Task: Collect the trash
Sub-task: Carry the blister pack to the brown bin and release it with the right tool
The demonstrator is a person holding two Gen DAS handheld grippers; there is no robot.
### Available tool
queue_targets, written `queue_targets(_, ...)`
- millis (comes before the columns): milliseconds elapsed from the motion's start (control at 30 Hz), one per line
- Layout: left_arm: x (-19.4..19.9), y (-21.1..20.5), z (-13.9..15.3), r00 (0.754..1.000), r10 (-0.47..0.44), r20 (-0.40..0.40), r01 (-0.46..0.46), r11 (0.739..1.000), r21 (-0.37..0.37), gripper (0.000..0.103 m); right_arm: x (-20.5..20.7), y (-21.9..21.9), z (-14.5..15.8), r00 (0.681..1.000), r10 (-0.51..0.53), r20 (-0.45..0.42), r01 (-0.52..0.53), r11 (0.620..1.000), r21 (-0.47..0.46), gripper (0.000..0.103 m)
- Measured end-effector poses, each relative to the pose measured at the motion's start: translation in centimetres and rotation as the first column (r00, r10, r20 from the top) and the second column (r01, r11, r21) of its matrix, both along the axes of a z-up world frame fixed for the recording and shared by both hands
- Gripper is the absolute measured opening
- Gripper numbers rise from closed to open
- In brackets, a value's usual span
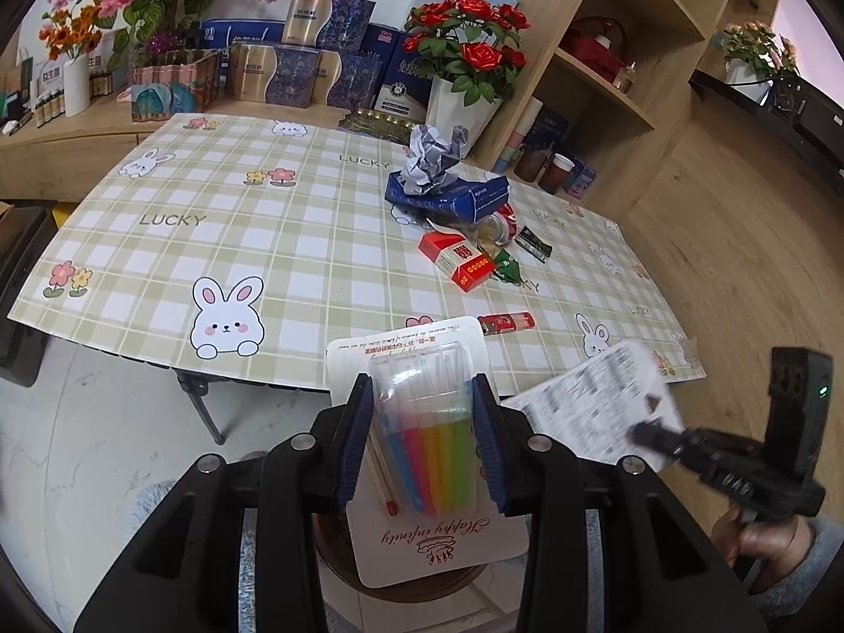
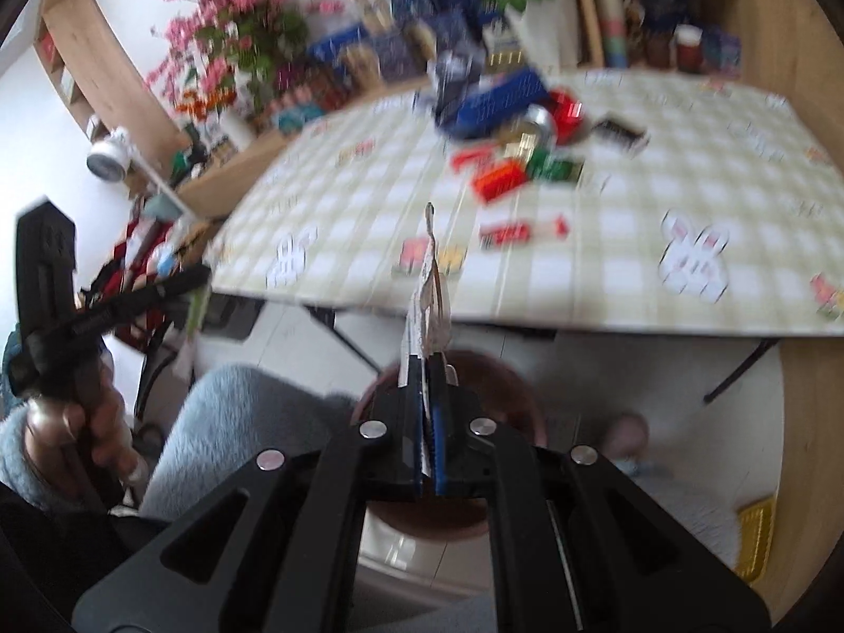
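Gripping a candle pack (image 1: 422, 422), the left tongs (image 1: 422, 443) hover near the desk (image 1: 295, 242) edge. The right tongs (image 2: 430, 411) pinch a paper slip (image 2: 427, 311). Boxes and wrappers (image 1: 464, 258) remain on the desk.

Bright even daylight, soft shadows; left view sharp, right view motion-blurred; fisheye bending, dark corners

The word "LUCKY" is showing on the checked tablecloth (image 1: 253, 242) ahead of the left gripper (image 1: 422, 443), printed once to its far left and once farther ahead beside the blue box (image 1: 464, 198). Between the left gripper's pads, the blister card (image 1: 438, 538) is carrying a cursive line reading roughly "Happy infinity", upside down. Print on the paper slip (image 1: 591, 411) to the right is blurring beyond reading.
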State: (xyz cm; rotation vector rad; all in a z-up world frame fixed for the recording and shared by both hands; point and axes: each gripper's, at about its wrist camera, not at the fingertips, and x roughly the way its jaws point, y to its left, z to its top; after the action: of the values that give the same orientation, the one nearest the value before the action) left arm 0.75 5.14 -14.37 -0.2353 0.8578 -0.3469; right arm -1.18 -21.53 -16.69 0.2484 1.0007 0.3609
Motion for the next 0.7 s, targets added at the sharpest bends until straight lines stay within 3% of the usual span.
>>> queue_targets(233, 0.8, 0.2, -2.8, 0.998, 0.003, -0.068, -0.004, 1.0, -0.023, 0.037, 1.7, 1.0, -5.3, 0.987, 0.001, -0.161, 0.002, 1.0, 0.017, 0.007)
queue_targets(333, 1.3, 0.0, -3.8, 0.995, 0.002, -0.096, -0.004, 1.0, -0.021, 0.037, 2.5, 1.2, -6.3, 0.982, -0.004, -0.187, 0.008, 1.0, 0.017, 0.01)
queue_targets(500, 1.6, -0.2, -4.3, 0.994, -0.008, -0.109, 0.006, 1.0, -0.016, 0.037, 2.9, 1.2, -6.1, 0.987, -0.002, -0.162, 0.008, 0.999, 0.038, 0.047)
queue_targets(533, 1.6, -0.2, -4.4, 0.994, -0.01, -0.112, 0.008, 1.0, -0.016, 0.037, 2.9, 1.0, -5.7, 0.99, -0.01, -0.141, 0.014, 0.999, 0.029, 0.051)
queue_targets(700, 1.6, -0.7, -4.6, 0.993, -0.019, -0.12, 0.019, 1.0, -0.003, 0.037, 2.8, -0.8, -2.8, 0.995, -0.096, -0.003, 0.096, 0.995, 0.005, 0.093)
